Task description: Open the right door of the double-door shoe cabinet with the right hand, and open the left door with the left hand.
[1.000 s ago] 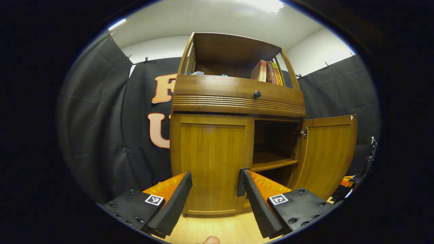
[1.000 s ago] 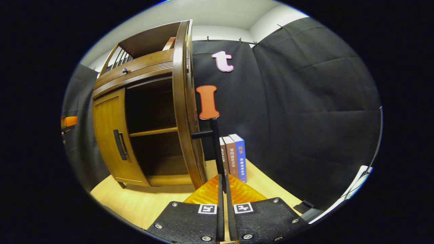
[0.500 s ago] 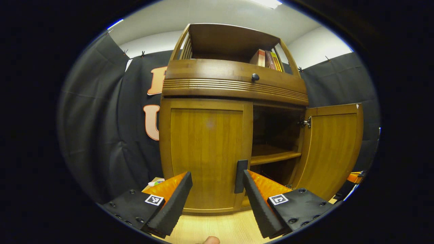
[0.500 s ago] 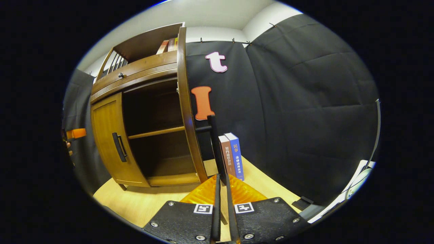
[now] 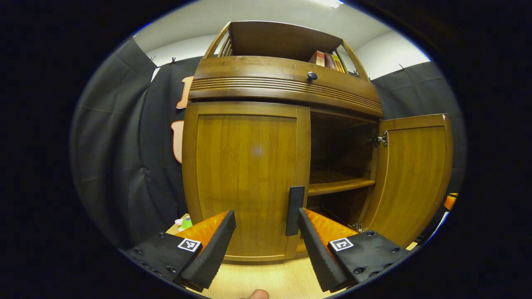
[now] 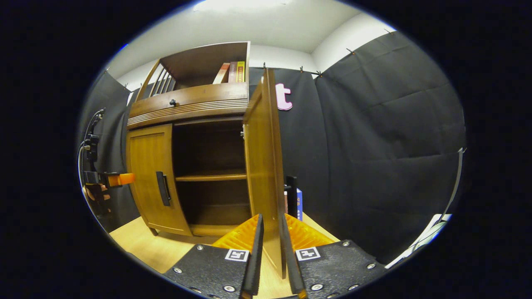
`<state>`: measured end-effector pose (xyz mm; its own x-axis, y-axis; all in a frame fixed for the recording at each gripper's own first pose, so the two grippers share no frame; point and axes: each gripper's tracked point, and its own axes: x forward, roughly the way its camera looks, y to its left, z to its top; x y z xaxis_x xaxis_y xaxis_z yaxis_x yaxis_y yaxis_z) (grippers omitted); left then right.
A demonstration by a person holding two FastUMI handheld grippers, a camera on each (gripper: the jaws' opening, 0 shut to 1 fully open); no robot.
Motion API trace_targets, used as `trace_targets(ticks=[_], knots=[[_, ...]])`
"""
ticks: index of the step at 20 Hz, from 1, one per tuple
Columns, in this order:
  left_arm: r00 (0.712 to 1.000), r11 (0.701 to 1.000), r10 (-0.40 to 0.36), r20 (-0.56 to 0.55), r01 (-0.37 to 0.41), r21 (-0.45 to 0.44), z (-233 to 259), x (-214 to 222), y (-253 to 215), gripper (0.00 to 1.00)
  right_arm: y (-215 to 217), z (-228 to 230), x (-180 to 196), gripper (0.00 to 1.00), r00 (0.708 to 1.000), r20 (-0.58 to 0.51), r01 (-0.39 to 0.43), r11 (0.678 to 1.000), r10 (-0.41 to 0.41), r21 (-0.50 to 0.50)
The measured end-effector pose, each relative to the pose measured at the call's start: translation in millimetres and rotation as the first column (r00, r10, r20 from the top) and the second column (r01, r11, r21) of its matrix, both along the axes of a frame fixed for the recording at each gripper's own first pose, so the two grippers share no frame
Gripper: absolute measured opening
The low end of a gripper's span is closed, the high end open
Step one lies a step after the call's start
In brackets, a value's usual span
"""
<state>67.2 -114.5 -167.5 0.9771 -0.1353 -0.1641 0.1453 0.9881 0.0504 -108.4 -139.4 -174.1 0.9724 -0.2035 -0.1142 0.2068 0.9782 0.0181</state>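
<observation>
Black cloth walls close in a pale wooden counter (image 5: pixel 266 278) carrying the shoe cabinet (image 5: pixel 282 83). Its right door (image 6: pixel 264 166) stands swung wide open, edge-on at 12 o'clock between the right gripper (image 6: pixel 271 232) fingers, which sit close either side of it; whether they press it I cannot tell. Its left door (image 5: pixel 245 174) is closed. The left gripper (image 5: pixel 266 226) is spread apart, with the door's dark handle (image 5: pixel 294 204) at its 1 o'clock, beside one finger.

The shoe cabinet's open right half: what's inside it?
Behind the open right door, one wooden shelf with nothing visible on it; the back is too dark to judge. The closed left door covers the other half.
</observation>
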Motion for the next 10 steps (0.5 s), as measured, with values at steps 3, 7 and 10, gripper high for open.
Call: trace_targets(ticks=[3,7,10], knots=[[1.000,1.000,-0.001,-0.009,0.001,-0.009,-11,8,-5,0.95,20,4,6,0.43,0.999,-0.001,-0.034,0.999,0.034,0.002],[1.000,1.000,0.000,0.013,0.000,-0.005,-22,27,-15,0.97,38,9,19,0.60,0.997,0.007,-0.075,0.997,0.075,0.008],[1.000,1.000,-0.020,0.000,0.020,-0.002,-34,35,-27,0.95,52,9,29,0.80,0.995,0.003,-0.095,0.995,0.095,0.005]])
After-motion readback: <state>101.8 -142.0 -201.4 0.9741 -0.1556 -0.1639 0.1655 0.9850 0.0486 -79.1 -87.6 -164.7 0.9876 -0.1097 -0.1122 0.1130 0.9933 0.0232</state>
